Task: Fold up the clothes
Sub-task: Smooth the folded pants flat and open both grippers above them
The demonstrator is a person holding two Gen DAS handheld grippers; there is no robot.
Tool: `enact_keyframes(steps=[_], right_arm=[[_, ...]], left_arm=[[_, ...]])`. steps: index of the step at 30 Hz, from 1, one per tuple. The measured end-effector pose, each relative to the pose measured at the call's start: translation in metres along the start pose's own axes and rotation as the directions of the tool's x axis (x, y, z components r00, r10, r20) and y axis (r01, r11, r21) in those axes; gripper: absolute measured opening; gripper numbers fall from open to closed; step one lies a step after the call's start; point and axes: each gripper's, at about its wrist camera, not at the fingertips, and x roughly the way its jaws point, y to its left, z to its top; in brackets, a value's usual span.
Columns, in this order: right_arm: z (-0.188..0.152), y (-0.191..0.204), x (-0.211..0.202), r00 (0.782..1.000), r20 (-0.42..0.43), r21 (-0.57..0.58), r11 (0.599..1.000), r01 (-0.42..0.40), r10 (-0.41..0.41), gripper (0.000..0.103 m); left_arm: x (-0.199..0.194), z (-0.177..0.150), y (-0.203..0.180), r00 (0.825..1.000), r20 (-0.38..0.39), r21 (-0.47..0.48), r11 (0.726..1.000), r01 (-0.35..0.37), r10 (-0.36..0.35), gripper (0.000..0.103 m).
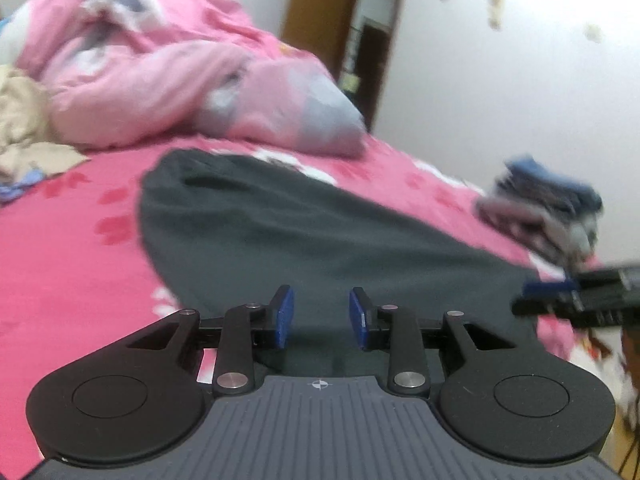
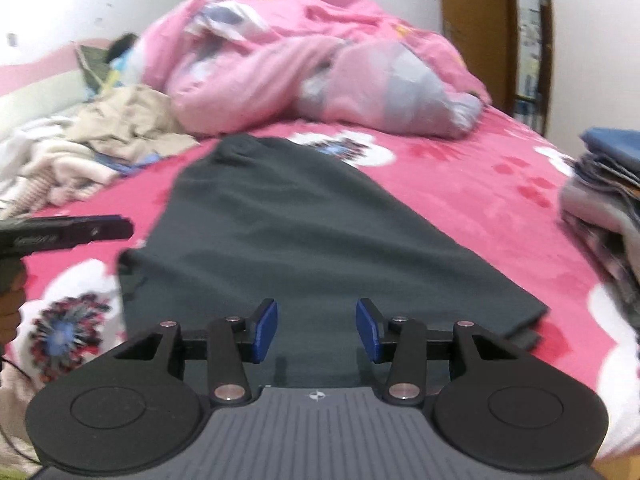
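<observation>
A dark grey-green garment (image 1: 288, 224) lies flat and folded lengthwise on the pink flowered bed sheet (image 1: 60, 248), running away from me. My left gripper (image 1: 321, 318) hovers over its near end, open, with nothing between the blue pads. In the right wrist view the same garment (image 2: 304, 232) stretches ahead and my right gripper (image 2: 317, 330) stands open above its near edge, empty. Each gripper shows in the other's view: the right gripper (image 1: 560, 300) at the far right edge, the left gripper (image 2: 80, 232) at the left edge.
A crumpled pink quilt (image 2: 320, 60) fills the far end of the bed. Beige and white loose clothes (image 2: 100, 136) lie at the left. A stack of folded clothes (image 2: 608, 184) sits at the bed's right edge. A wooden door (image 1: 328, 12) stands beyond.
</observation>
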Motion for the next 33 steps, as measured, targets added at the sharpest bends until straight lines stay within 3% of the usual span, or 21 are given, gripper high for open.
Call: enact_keyframes(steps=[2, 5, 19, 33], right_arm=[[-0.006, -0.006, 0.004, 0.999, -0.024, 0.012, 1.000, 0.028, -0.028, 0.046], [-0.016, -0.013, 0.013, 0.995, -0.073, 0.012, 0.998, 0.064, -0.063, 0.046], [-0.026, -0.019, 0.012, 0.995, -0.084, 0.044, 0.997, 0.060, -0.056, 0.053], [-0.007, -0.033, -0.015, 0.998, 0.033, 0.139, 0.989, 0.051, -0.056, 0.053]], left_arm=[[0.008, -0.009, -0.011, 0.999, -0.039, 0.038, 0.999, 0.022, -0.020, 0.031], [0.024, -0.023, -0.016, 0.991, -0.131, 0.079, 0.997, -0.010, 0.020, 0.031], [0.022, -0.026, -0.011, 0.991, -0.131, 0.048, 0.999, -0.023, 0.029, 0.035], [0.004, -0.017, -0.010, 0.993, -0.110, 0.001, 0.999, -0.033, 0.033, 0.038]])
